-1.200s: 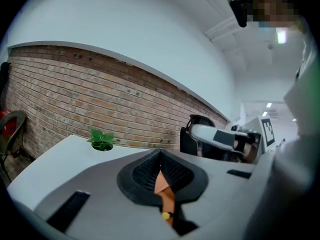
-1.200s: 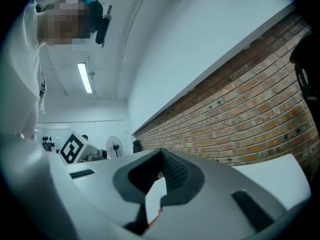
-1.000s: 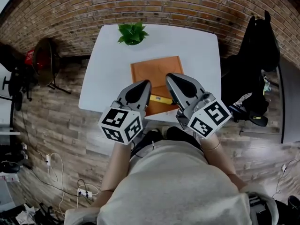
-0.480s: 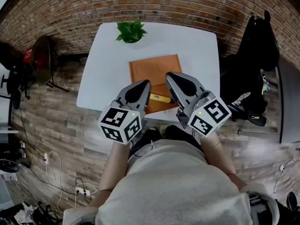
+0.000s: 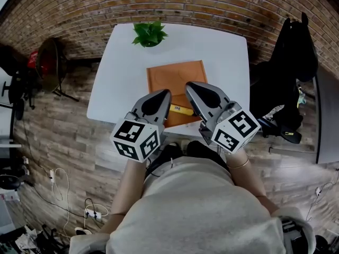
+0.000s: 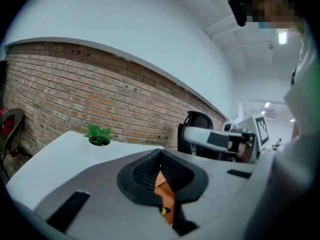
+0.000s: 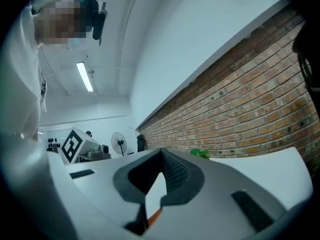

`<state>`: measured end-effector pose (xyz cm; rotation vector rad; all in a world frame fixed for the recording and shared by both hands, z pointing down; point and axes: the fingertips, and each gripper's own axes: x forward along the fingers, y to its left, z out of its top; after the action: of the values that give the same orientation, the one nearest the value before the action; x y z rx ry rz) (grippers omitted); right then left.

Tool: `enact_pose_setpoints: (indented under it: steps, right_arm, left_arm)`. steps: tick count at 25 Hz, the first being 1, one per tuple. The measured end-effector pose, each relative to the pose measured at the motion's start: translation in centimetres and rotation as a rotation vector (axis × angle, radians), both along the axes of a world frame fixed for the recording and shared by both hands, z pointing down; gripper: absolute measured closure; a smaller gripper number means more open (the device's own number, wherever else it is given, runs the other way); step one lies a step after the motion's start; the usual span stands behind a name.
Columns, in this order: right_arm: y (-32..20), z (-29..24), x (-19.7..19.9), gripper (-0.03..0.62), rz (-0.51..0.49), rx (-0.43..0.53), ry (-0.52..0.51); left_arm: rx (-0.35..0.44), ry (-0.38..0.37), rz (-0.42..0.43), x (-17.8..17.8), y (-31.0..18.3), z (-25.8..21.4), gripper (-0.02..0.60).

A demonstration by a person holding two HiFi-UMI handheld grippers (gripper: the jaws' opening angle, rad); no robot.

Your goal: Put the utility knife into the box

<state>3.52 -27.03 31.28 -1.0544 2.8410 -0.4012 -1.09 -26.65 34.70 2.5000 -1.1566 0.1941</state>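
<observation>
On the box (image 5: 175,77), the utility knife (image 5: 183,110) seemingly lies crosswise.

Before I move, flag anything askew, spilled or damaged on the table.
Nothing stands out: the orange box lies flat on the table, the yellow utility knife at its near end, the plant upright at the far edge.

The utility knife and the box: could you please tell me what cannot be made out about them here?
- Utility knife, head view: only a short yellow stretch shows; the left gripper and right gripper cover its ends.
- Box, head view: the grippers hide its near edge.
- Both gripper views: each gripper's own body blocks the table; only orange slivers show.
</observation>
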Motion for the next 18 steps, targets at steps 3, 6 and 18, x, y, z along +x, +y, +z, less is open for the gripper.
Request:
enact_pose_setpoints:
  steps: [3, 6, 18]
  right_arm:
    - [0.09, 0.46, 0.09, 0.595, -0.005, -0.003, 0.019]
    - [0.00, 0.55, 0.41, 0.595, -0.001, -0.006, 0.022]
    - [0.65, 0.94, 0.12, 0.595, -0.027, -0.011, 0.017]
  left_arm:
    - [-0.007, 0.000, 0.005, 0.25, 0.23, 0.21, 0.575]
    - [-0.012, 0.001, 0.005, 0.31, 0.28, 0.31, 0.575]
    - [-0.022, 0.012, 0.008, 0.31, -0.26, 0.34, 0.575]
